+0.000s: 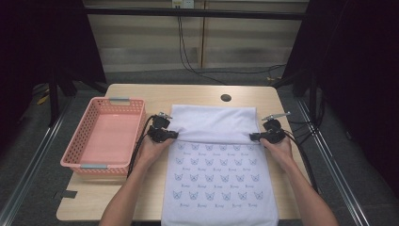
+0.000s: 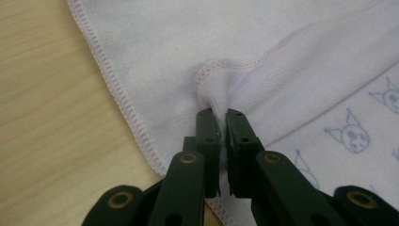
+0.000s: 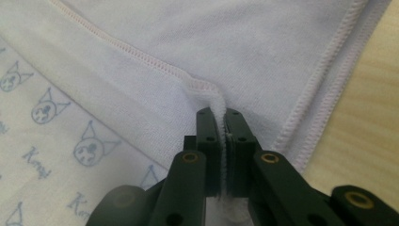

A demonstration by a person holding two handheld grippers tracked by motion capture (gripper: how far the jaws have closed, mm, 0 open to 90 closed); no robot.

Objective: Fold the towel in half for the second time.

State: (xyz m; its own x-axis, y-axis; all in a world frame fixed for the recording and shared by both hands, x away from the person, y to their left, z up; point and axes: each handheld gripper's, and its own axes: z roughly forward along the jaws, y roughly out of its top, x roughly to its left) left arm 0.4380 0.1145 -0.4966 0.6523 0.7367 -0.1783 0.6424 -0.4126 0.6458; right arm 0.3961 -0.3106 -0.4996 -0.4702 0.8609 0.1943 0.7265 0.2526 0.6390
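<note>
**Folding the far edge of the towel toward the person**

Both grippers are clamping the hemmed far edge of the cat-print towel point(image 1: 219, 174), the left gripper point(image 1: 173, 134) at its left corner, the right gripper point(image 1: 254, 137) opposite, so the fold is lying even. The towel is lying spread on the wooden table point(image 1: 141, 96), beside the empty pink basket point(image 1: 84, 136), probably its destination.
</note>
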